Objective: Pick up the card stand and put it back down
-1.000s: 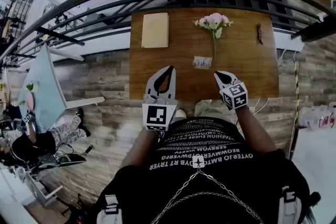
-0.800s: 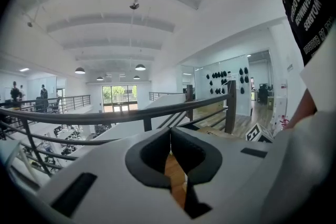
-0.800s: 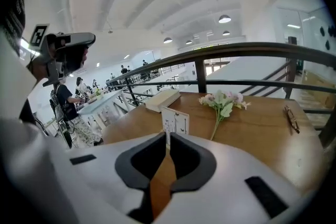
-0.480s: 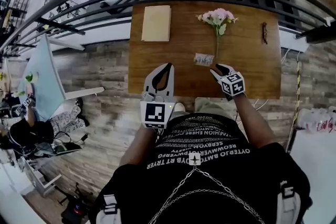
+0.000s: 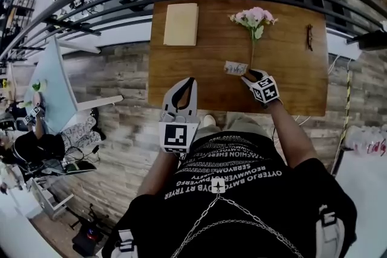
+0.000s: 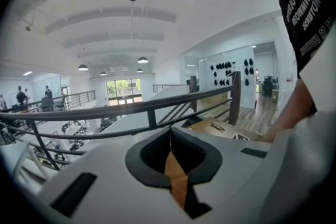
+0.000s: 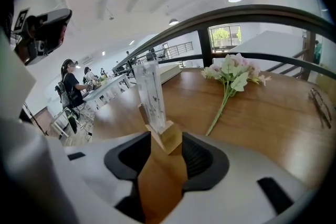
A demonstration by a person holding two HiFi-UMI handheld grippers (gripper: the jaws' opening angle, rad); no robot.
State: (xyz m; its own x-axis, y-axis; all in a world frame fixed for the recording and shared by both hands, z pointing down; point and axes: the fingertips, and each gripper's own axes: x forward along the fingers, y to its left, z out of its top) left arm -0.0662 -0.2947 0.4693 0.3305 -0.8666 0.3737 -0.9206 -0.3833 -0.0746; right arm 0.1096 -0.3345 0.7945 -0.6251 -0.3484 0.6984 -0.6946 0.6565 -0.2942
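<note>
Stand [image 5: 235, 68] [image 7: 157, 113] upright on the table [image 5: 181, 72], near the front middle: wooden block base, clear card rising from it. Right gripper [image 5: 253, 77] low at the stand's right side, tilted down toward it; jaws apart, just been opening, the stand's base between the tips, pads not pressing. Left gripper [image 5: 188, 84] over the table's front edge, well apart from the stand; jaws closed, tips touching, nothing between. Beyond the stand, flowers [image 5: 254, 16] lying flat, stem toward it. Pad [image 5: 181, 24] at the far left corner, glasses [image 5: 309, 37] far right.
</note>
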